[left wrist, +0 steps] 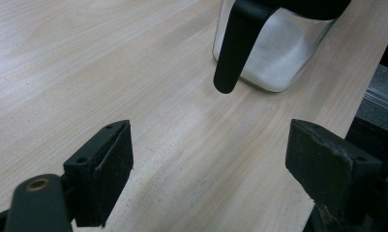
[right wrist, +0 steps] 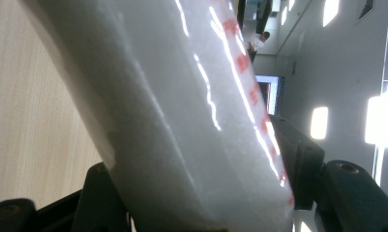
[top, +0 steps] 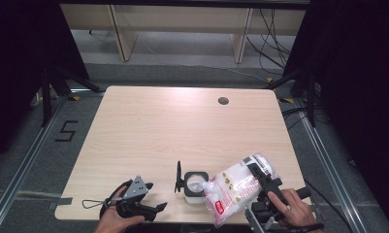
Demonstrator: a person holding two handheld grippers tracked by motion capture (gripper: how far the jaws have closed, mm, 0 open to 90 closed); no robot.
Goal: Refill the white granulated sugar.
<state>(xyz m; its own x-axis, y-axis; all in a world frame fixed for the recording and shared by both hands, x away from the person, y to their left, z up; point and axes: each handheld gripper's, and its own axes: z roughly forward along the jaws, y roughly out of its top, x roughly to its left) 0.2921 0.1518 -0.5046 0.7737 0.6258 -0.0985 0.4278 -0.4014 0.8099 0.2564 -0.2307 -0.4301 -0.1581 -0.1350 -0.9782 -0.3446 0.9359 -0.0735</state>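
A clear bag of white granules (top: 233,190) with red print hangs tilted above the table's front right. My right gripper (top: 258,174) is shut on its upper end, and the bag (right wrist: 182,121) sits between the two black jaws of that gripper (right wrist: 199,179). The bag's lower corner meets the open top of a square glass jar (top: 194,187). The jar's black flip lid (top: 178,177) stands up on its left. My left gripper (top: 154,196) rests open at the front left, a short way from the jar. Its jaws (left wrist: 208,169) stand wide apart, with the jar (left wrist: 274,58), holding white granules, and its black handle (left wrist: 232,48) ahead.
The wooden table (top: 172,126) has a round cable hole (top: 223,101) at the back right. Its front edge runs just under both hands. Tripod legs (top: 61,85) and cables (top: 279,48) stand on the grey floor around it.
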